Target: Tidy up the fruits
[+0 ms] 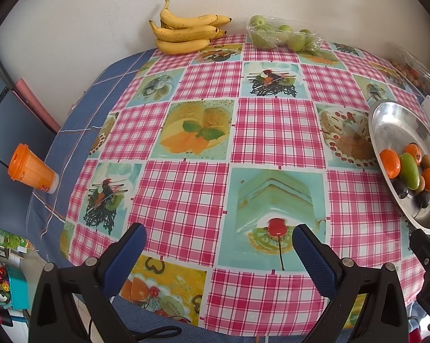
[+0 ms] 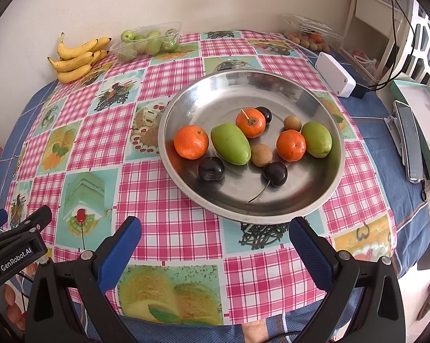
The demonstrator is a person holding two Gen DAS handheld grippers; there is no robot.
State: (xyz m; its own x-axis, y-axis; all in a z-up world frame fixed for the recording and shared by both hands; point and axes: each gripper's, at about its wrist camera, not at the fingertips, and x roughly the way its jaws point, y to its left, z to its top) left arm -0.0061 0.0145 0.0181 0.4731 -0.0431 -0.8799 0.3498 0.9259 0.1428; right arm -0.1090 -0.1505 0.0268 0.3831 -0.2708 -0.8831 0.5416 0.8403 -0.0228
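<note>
**Steel dish holds mixed fruit as both grippers wait empty**

Stainless-steel dish (image 2: 326,171) on the checked bench (image 2: 169,223) carries three mandarins (image 2: 191,142), two green fruits (image 2: 230,143), three dark cherries (image 2: 275,173) and two small brown fruits (image 2: 261,155), all mingled. Bananas (image 2: 77,57) and a clear tray of green fruit (image 2: 146,41) sit at the wall. Left hand-held gripper (image 1: 219,245) and right hand-held gripper (image 2: 215,240) hover wide apart, holding nothing. Whether sorting is ending or ahead cannot be judged.
</note>
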